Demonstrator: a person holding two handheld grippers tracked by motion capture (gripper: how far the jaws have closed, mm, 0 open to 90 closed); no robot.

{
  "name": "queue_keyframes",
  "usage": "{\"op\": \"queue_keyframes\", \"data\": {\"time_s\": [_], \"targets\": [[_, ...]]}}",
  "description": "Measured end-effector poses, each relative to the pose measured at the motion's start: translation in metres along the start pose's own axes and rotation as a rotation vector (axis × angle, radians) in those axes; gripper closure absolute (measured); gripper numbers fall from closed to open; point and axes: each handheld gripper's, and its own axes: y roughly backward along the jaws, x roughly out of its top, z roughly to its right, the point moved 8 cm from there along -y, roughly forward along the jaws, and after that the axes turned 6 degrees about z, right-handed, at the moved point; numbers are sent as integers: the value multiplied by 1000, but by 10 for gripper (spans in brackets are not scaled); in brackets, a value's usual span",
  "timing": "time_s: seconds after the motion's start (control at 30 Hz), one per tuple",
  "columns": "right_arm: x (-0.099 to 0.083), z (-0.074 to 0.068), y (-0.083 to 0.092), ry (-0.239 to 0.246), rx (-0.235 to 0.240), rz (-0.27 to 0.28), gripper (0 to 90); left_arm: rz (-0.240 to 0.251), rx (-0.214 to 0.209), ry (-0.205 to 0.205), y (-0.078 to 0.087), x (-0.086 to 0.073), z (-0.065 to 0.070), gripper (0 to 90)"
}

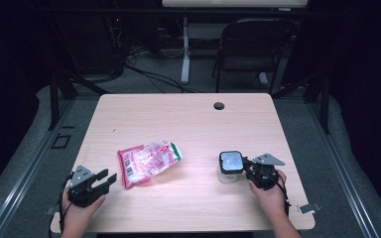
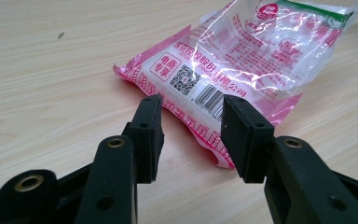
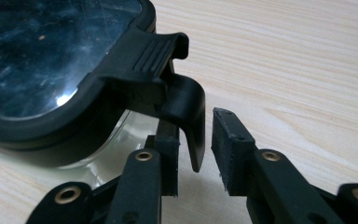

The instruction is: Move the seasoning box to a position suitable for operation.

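Note:
A pink and clear plastic food bag [image 1: 149,161] lies flat on the wooden table [image 1: 178,119], left of centre. My left gripper [image 1: 108,179] sits at its near-left corner, open. In the left gripper view the jaws [image 2: 190,121] frame the bag's barcode edge [image 2: 209,100] without touching it. A small clear container [image 1: 229,173] with a dark latching lid [image 1: 231,161] stands at the right. My right gripper [image 1: 245,167] is at its right side. In the right gripper view the jaws [image 3: 196,123] straddle the lid's black latch [image 3: 186,107], with a gap at the right pad [image 3: 226,144].
A round cable hole [image 1: 219,105] sits near the table's far edge. A black chair [image 1: 253,44] and a desk leg [image 1: 185,54] stand beyond the table. A metal clip [image 1: 307,208] sticks out at the front right corner.

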Motion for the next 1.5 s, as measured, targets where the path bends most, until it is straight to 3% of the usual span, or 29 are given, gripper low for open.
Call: {"op": "queue_keyframes", "data": {"time_s": [0.67, 1.0, 1.27, 1.5], "targets": [[4, -3, -5, 38, -48, -9, 812, 7, 9, -11, 4, -2, 0, 584], [4, -3, -7, 10, -72, 5, 825, 13, 34, 8, 6, -2, -6, 583], [8, -7, -8, 21, -73, 32, 825, 8, 40, 5, 9, -3, -7, 582], [12, -14, -7, 17, -34, 49, 826, 19, 47, 12, 10, -3, -8, 582]]}}
